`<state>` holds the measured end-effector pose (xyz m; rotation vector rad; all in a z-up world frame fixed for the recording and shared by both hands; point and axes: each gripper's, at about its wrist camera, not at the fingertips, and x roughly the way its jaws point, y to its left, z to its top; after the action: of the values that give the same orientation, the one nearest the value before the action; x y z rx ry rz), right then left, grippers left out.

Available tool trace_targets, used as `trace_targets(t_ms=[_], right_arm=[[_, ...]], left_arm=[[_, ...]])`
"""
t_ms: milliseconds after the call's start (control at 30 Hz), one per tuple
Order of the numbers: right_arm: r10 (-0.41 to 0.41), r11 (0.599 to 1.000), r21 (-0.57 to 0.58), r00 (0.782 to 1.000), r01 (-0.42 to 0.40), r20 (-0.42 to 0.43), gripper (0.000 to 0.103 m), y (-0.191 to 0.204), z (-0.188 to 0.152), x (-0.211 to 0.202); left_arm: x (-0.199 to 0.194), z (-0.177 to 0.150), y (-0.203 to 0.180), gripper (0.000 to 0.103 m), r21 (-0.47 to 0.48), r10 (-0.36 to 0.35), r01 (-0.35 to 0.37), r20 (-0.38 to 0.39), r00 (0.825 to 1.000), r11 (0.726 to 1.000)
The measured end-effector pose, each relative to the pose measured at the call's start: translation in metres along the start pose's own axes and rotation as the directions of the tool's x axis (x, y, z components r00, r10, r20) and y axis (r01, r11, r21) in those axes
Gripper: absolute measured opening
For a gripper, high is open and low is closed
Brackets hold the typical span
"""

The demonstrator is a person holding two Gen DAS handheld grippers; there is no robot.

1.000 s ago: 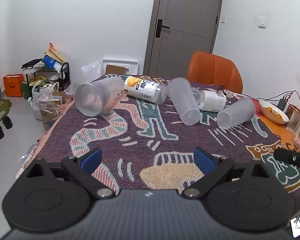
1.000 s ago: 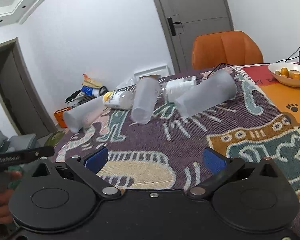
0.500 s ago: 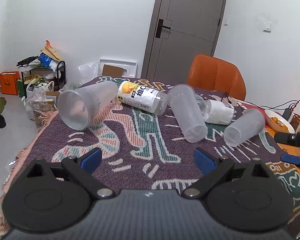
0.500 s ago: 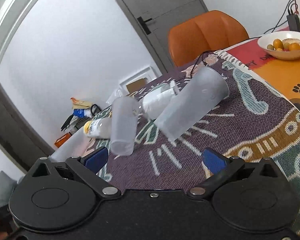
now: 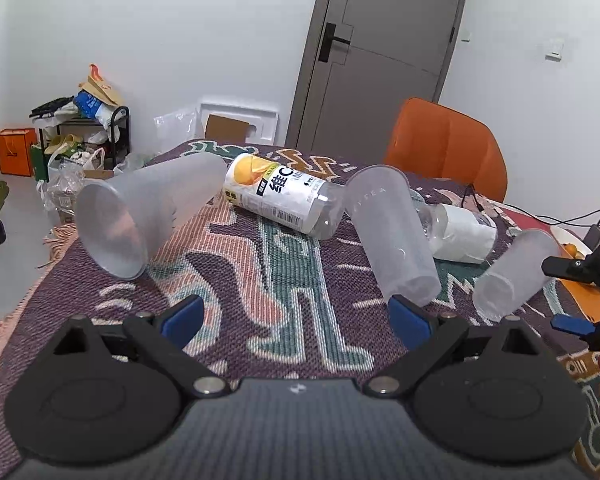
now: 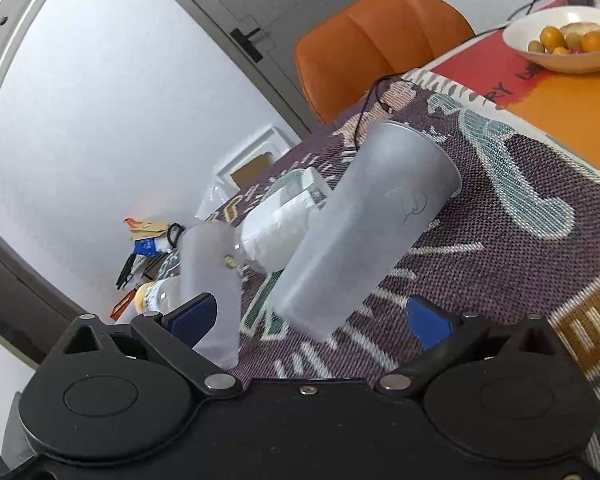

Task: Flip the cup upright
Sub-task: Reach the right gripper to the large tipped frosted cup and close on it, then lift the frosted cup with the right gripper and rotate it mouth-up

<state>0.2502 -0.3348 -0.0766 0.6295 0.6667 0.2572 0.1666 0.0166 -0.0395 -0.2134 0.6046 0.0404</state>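
Closing in, the right gripper, jaws apart, brackets a toppled frosted cup; left gripper hovers, jaws apart.

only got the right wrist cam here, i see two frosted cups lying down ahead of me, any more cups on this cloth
Observer: Yes, a third frosted cup lies on its side at the far left, mouth toward the left gripper.
Operator: is the left gripper holding anything
Observer: No, it is open and empty over the woven cloth.
Operator: what does that bottle by the left cup say
Observer: The juice bottle has a white label with an orange picture, lying beside the middle cup.
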Motion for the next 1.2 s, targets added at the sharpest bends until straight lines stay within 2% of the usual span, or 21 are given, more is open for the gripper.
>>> trace_targets(t_ms=[333,667,700,733,767,833,900,1200], right_arm=[[-0.031,0.996,0.084,0.999,0.033,-0.024,0.103,-0.012,0.021,0.039],[-0.068,0.983,0.166,0.997,0.074,-0.043,0.103,-0.021,0.031,0.063],[-0.070,0.982,0.172,0.997,0.075,-0.035,0.099,-0.023,0.031,0.065],[-0.079,0.981,0.174,0.996,0.083,-0.027,0.086,-0.023,0.032,0.065],[-0.093,0.979,0.179,0.995,0.096,-0.022,0.077,-0.024,0.031,0.064],[-0.085,0.973,0.216,0.996,0.087,-0.019,0.065,-0.030,0.031,0.063],[-0.065,0.967,0.246,0.998,0.068,-0.022,0.062,-0.035,0.030,0.060],[0.022,0.963,0.267,1.000,-0.020,-0.004,0.061,-0.035,0.006,0.028]], left_arm=[[0.035,0.012,-0.003,0.097,-0.026,0.003,-0.004,-0.025,1.000,1.000],[0.047,0.019,-0.005,0.097,-0.038,0.002,-0.003,-0.027,1.000,0.999],[0.048,0.020,-0.005,0.097,-0.040,0.001,-0.002,-0.026,1.000,0.999],[0.048,0.020,-0.006,0.097,-0.042,0.000,-0.001,-0.023,1.000,0.999],[0.048,0.020,-0.006,0.097,-0.045,0.002,-0.002,-0.020,1.000,0.999],[0.048,0.021,-0.008,0.097,-0.049,0.007,-0.008,-0.019,1.000,0.999],[0.046,0.022,-0.010,0.097,-0.054,0.002,-0.003,-0.016,1.000,0.999],[0.019,0.016,-0.018,0.097,-0.052,-0.022,0.023,0.005,1.000,0.998]])
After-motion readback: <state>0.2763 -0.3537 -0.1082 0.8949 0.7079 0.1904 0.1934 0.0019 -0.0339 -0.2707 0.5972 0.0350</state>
